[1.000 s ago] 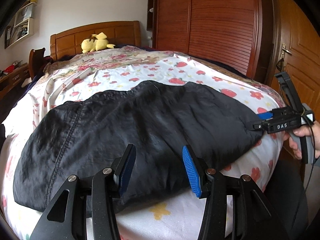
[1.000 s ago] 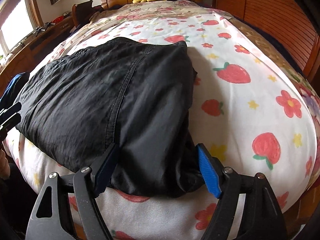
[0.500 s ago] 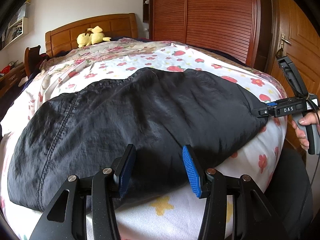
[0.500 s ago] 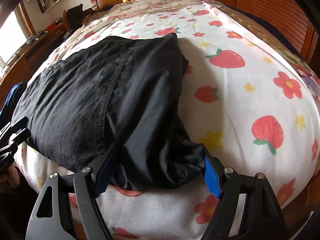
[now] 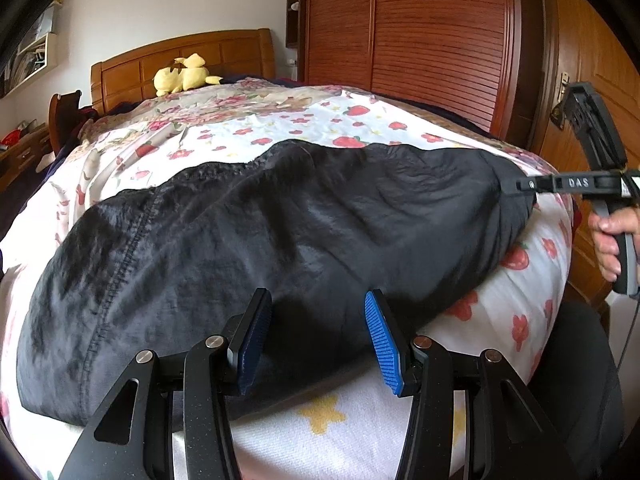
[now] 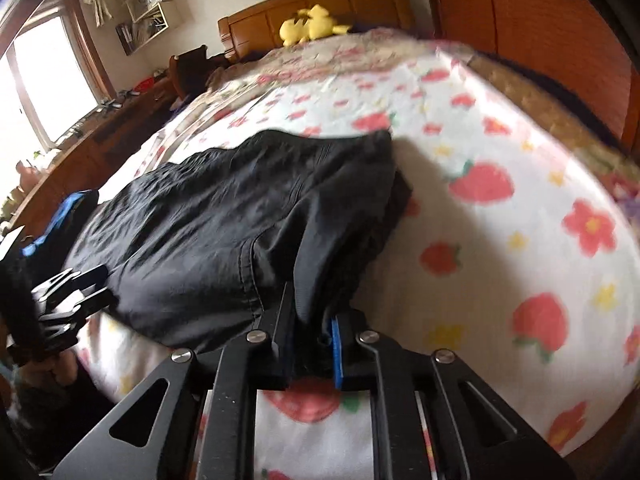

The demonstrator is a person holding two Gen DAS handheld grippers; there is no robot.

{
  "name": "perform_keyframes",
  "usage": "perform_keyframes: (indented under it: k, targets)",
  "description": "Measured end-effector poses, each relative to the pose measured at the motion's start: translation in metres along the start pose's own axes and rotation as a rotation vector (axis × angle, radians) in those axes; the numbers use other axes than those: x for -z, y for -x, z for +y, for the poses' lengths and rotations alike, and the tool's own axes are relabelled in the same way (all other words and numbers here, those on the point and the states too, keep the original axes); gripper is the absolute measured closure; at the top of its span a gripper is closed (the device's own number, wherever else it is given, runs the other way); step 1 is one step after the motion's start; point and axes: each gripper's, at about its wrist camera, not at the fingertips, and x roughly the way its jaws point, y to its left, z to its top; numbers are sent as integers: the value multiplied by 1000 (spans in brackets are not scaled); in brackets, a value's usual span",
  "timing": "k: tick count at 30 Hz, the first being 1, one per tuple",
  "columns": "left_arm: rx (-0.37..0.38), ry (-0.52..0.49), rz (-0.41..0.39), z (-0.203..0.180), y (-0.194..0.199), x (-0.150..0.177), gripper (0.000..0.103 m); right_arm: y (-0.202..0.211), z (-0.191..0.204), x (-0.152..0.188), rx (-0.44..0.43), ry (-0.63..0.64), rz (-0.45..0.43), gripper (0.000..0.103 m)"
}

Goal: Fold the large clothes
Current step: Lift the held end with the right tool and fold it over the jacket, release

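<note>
A black garment [image 5: 280, 232] lies spread across the foot of the bed, on a strawberry-print sheet [image 5: 304, 124]. My left gripper [image 5: 316, 332] is open, its blue pads straddling the garment's near edge without closing on it. My right gripper [image 6: 310, 320] is shut on the garment's near right corner [image 6: 316, 248], pinching a raised fold. In the left wrist view the right gripper [image 5: 520, 186] shows at the garment's right end. In the right wrist view the left gripper [image 6: 68, 288] shows at the far left.
A wooden headboard [image 5: 180, 64] with a yellow plush toy [image 5: 182, 78] stands at the far end. A wooden wardrobe [image 5: 420, 32] and door [image 5: 592, 60] run along the right side. A desk [image 6: 92, 128] and window [image 6: 44, 92] are on the left.
My right gripper has closed on the garment's corner and lifted it slightly; it was open around it before. My left gripper has stayed open at the near edge.
</note>
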Motion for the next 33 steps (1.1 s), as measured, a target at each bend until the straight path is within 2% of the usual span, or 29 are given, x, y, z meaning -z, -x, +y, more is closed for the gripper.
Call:
perform_keyframes:
  k: [5, 11, 15, 20, 24, 33]
  targets:
    - [2, 13, -20, 5, 11, 1, 53, 7, -2, -28, 85, 39, -32, 90]
    - [2, 27, -50, 11, 26, 5, 53, 10, -47, -59, 212, -17, -45, 94]
    - [0, 42, -68, 14, 32, 7, 53, -1, -55, -60, 224, -22, -3, 94]
    - [-6, 58, -77, 14, 35, 9, 53, 4, -47, -61, 188, -18, -27, 95]
    - [-14, 68, -88, 14, 37, 7, 53, 19, -23, -76, 148, 28, -87, 95]
    - [-49, 111, -110, 29, 54, 18, 53, 39, 91, -113, 7, 240, -186, 96]
